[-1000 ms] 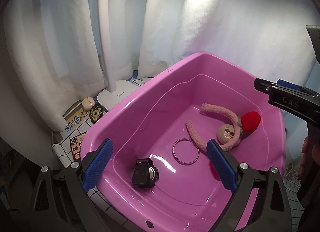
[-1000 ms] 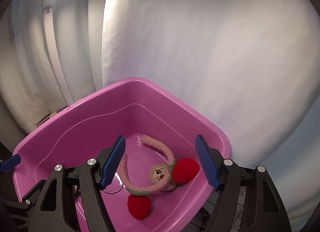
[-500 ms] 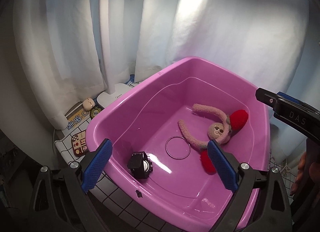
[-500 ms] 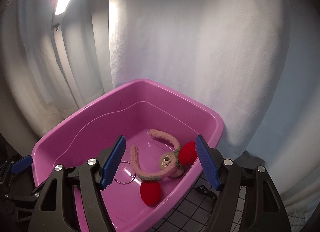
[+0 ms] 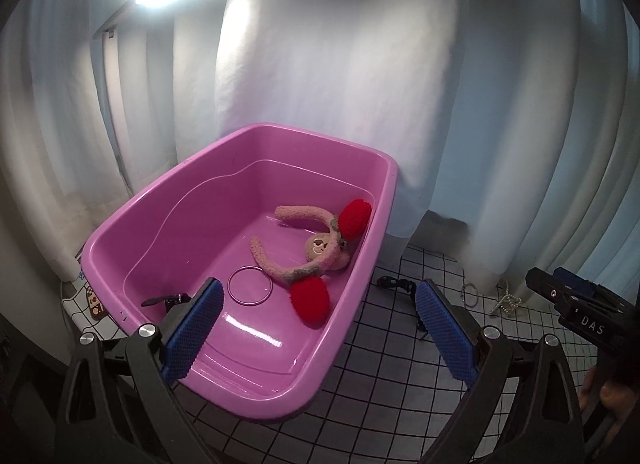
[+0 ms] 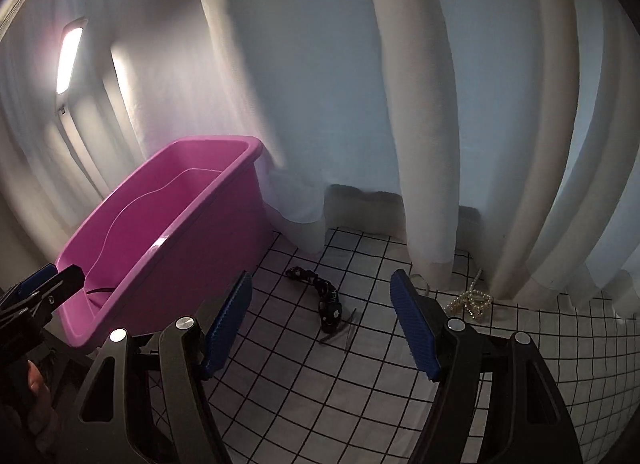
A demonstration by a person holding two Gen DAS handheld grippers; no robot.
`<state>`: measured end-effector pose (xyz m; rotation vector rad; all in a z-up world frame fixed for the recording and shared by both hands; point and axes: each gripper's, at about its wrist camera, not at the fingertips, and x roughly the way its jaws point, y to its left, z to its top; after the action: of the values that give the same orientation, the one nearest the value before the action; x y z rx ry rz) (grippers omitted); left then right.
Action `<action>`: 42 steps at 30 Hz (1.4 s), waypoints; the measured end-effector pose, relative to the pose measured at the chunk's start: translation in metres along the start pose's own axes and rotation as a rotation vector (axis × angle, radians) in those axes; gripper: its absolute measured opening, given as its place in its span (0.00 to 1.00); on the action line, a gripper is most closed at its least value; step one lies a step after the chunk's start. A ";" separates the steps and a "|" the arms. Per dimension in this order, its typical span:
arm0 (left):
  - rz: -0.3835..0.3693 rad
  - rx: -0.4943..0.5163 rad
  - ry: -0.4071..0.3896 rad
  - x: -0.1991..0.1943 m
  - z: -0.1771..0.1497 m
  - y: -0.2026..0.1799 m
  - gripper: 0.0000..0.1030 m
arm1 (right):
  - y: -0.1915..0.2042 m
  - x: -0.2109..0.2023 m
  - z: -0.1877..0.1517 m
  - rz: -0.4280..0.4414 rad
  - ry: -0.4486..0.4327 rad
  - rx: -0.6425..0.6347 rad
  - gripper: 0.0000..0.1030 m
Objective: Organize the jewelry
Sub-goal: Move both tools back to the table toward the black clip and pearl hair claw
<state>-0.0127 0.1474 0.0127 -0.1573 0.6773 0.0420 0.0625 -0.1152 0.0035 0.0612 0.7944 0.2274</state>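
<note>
A pink tub [image 5: 352, 272] holds a plush monkey headband with red pompoms [image 5: 320, 248], a thin ring bangle [image 5: 250, 291] and a dark watch [image 5: 168, 299], which is partly hidden behind my left finger. My left gripper [image 5: 320, 284] hangs open over the tub's near right corner, holding nothing. My right gripper [image 6: 320, 276] is open and bare above the checked cloth right of the pink tub [image 6: 160, 232]. Beyond it lie a black link bracelet [image 6: 324, 300], a thin pin [image 6: 340, 330] and a pale bead chain [image 6: 470, 302].
White curtains close off the back and right. A lit lamp bar [image 6: 68, 58] stands at the left. The checked cloth [image 6: 320, 392] spreads under my right gripper. In the left wrist view a small ring [image 5: 470, 294] and the bead chain [image 5: 506, 302] lie by the curtain.
Both grippers have drawn back and swung right. The right one has left the tub and now hangs over the checked cloth with the loose jewelry. Both stay open.
</note>
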 end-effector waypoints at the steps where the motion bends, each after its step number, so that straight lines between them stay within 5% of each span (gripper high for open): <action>1: -0.019 0.006 -0.001 0.000 -0.002 -0.009 0.93 | -0.015 -0.004 -0.009 -0.023 0.011 0.020 0.66; 11: -0.150 0.096 0.098 0.033 -0.037 -0.091 0.94 | -0.114 -0.019 -0.070 -0.136 0.095 0.180 0.66; 30: -0.085 0.119 0.260 0.176 -0.099 -0.128 0.94 | -0.165 0.076 -0.082 -0.166 0.151 0.193 0.66; 42: -0.062 0.108 0.277 0.210 -0.104 -0.132 0.94 | -0.179 0.136 -0.075 -0.185 0.175 0.147 0.66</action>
<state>0.0979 -0.0016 -0.1813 -0.0808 0.9488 -0.0777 0.1335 -0.2613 -0.1688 0.1067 0.9850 -0.0012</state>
